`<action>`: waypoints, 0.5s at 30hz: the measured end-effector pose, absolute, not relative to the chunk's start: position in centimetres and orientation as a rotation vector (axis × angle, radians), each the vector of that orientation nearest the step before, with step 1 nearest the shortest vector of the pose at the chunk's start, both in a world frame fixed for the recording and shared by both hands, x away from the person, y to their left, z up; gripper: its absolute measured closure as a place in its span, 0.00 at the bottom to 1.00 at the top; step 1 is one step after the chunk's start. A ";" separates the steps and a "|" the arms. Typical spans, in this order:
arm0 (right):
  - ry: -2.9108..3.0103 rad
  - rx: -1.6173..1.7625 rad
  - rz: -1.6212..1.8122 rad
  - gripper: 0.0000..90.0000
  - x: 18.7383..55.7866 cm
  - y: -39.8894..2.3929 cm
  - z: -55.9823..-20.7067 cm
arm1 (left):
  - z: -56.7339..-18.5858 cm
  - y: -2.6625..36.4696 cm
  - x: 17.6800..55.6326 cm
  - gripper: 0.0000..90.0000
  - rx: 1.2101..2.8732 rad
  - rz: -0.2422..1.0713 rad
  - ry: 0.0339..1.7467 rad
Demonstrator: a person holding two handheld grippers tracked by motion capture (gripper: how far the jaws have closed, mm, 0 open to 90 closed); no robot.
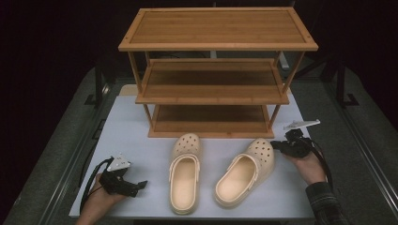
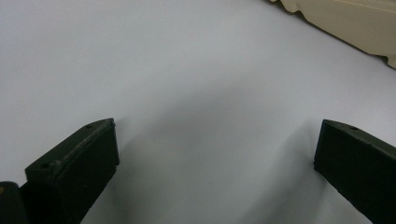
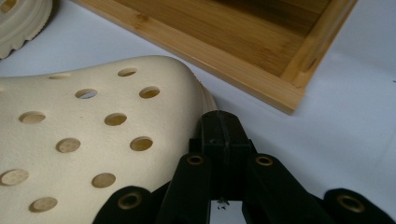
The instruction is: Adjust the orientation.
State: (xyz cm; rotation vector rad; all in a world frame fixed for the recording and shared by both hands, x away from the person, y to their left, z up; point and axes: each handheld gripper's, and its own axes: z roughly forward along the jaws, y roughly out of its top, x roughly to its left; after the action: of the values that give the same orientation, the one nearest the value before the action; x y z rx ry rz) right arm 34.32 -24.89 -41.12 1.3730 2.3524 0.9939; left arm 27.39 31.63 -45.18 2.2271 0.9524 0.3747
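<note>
Clogs: right clog (image 1: pixel 246 171) and left clog (image 1: pixel 184 171) on the surface (image 1: pixel 141 140) — rack (image 1: pixel 216 70) bare, shelving undone.
Right claw (image 3: pixel 223 133): closed, empty — touching the right clog's toe.
Left claw (image 2: pixel 215 158): open, idle.

Shoe rack (image 1: pixel 213 70) at back of bench (image 1: pixel 136 136). Two clogs side by side before it: left clog (image 1: pixel 184 171), right clog (image 1: pixel 246 169). My left gripper (image 1: pixel 141 185) left of clogs; my right gripper (image 1: pixel 274 145) against right clog's toe.

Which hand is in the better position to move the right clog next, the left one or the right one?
Probably the right. The right tool, jaws shut, is at the toe of the right clog. The left tool, jaws open, lies beside the left clog, over bare table.
</note>
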 end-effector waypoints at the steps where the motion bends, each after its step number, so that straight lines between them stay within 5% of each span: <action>1: 2.358 1.365 0.994 1.00 34.3 -24.7 -41.1 | -45.2 31.6 27.4 0.00 2.227 0.374 0.952; 15: 2.333 1.341 1.038 1.00 32.8 -25.6 -41.5 | -45.2 31.6 27.4 0.00 2.226 0.376 0.952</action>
State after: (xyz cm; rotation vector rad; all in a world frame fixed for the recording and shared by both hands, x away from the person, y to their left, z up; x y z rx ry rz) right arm 32.77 -25.58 -41.54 1.3414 2.3328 1.0382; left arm 27.38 31.63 -45.19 2.2260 0.9516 0.3757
